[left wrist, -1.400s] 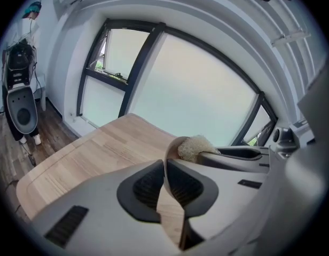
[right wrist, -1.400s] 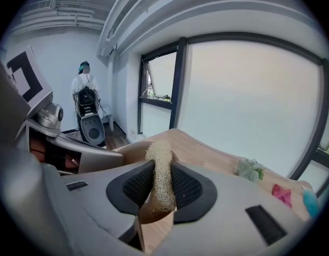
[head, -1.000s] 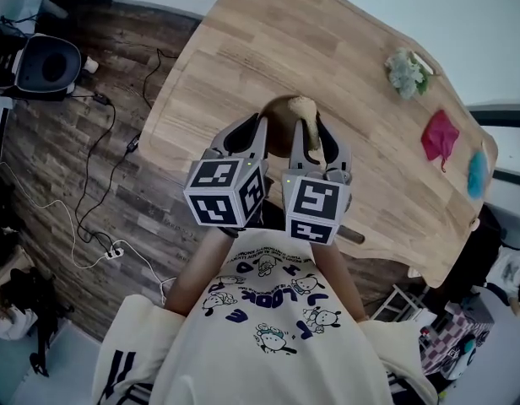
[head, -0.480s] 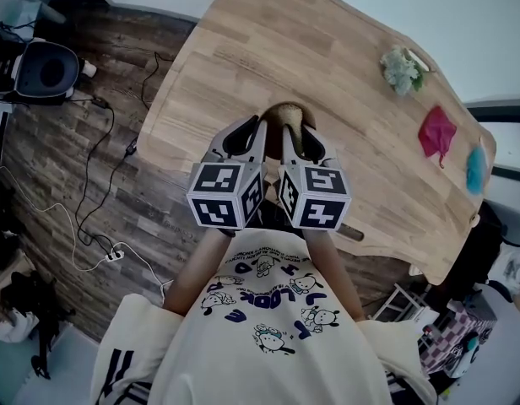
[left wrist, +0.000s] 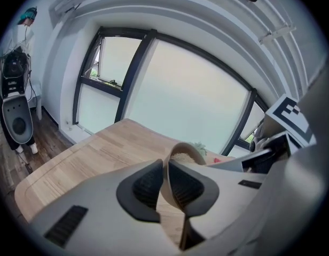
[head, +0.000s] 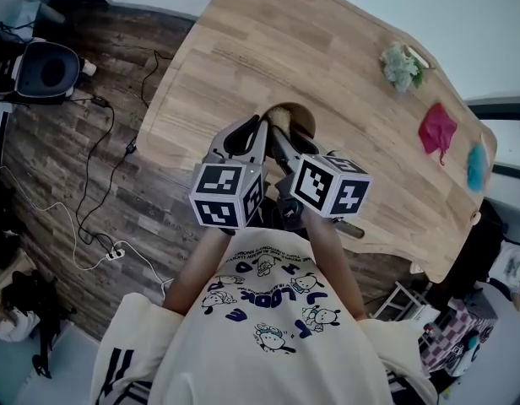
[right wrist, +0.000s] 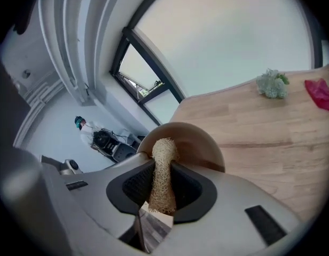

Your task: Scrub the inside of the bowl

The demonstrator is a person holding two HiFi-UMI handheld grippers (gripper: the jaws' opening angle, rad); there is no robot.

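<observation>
Head view: your left claw [head: 262, 127] and right claw [head: 283, 142] meet side by side at the brown bowl [head: 287, 113], which sits at the near edge of the wooden desk [head: 344, 66]; the marker cubes cover most of the contact. A green bundle [head: 403, 68], red cloth [head: 437, 133] and a blue item [head: 477, 169] lie well apart at the far right. Left gripper view: left claw [left wrist: 165, 175] is clenched on the bowl [left wrist: 178, 147] wall, one pad inside, one outside, bowl tipped on its side with the opening facing away; the jaws have just eased open slightly, wall between them. Right gripper view: right claw [right wrist: 162, 188] is grasping a fibrous tan scrubber [right wrist: 163, 161] upright between the pads, its tip reaching into the bowl [right wrist: 199, 143] opening. Desk [right wrist: 260, 137] runs beyond.
</observation>
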